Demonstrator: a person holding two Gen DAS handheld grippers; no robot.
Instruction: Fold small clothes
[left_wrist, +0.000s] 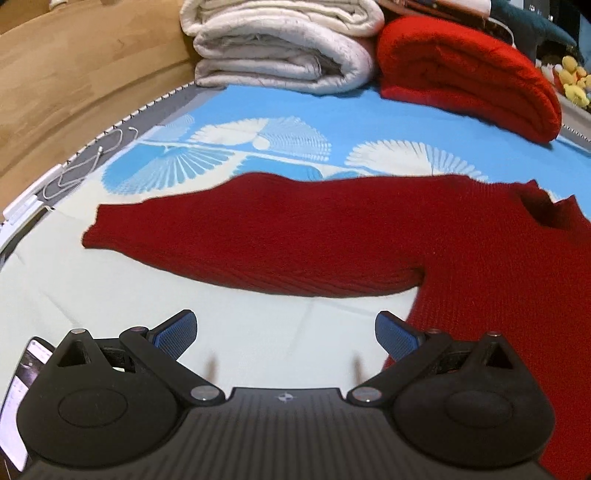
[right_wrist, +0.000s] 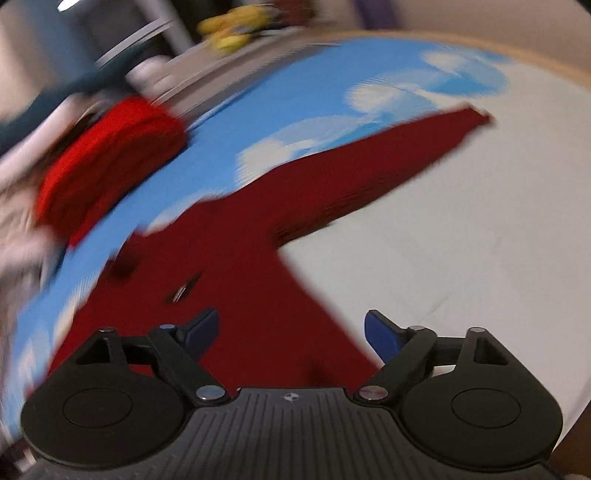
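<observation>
1. The left gripper (left_wrist: 286, 334) has its blue-padded fingers spread wide apart with nothing between them; it hangs over pale bedding, its right finger (left_wrist: 397, 338) just at the edge of the dark red knit sweater's body.
2. The right gripper (right_wrist: 290, 332) also stands parted and empty. Its left finger (right_wrist: 201, 330) lies over the sweater's body, while its right finger (right_wrist: 380, 334) is over the pale sheet just beyond the knit's edge. This view is smeared by motion blur.
3. The dark red knit sweater (left_wrist: 332, 236) lies flat on the bed, unfolded. In the left wrist view one sleeve stretches leftward, its cuff (left_wrist: 96, 230) resting on the pale part of the cover, and the neckline (left_wrist: 546, 206) sits toward the right.
4. In the right wrist view the same sweater (right_wrist: 236, 258) shows that sleeve running up and to the right, ending at the cuff (right_wrist: 474, 116).
5. Underneath is a bedspread (left_wrist: 332, 110), blue with white fan-shaped leaf prints farther off and pale nearer the grippers.
6. At the far end of the bed lie a folded white quilt (left_wrist: 280, 44) and, just beside it on the right, a folded bright red blanket (left_wrist: 465, 77).
7. A white charging cable (left_wrist: 85, 166) loops along the bed's left edge, beside a wooden bed frame (left_wrist: 74, 74).
8. Yellow plush toys (left_wrist: 572, 79) sit beyond the red blanket, at the far right.
</observation>
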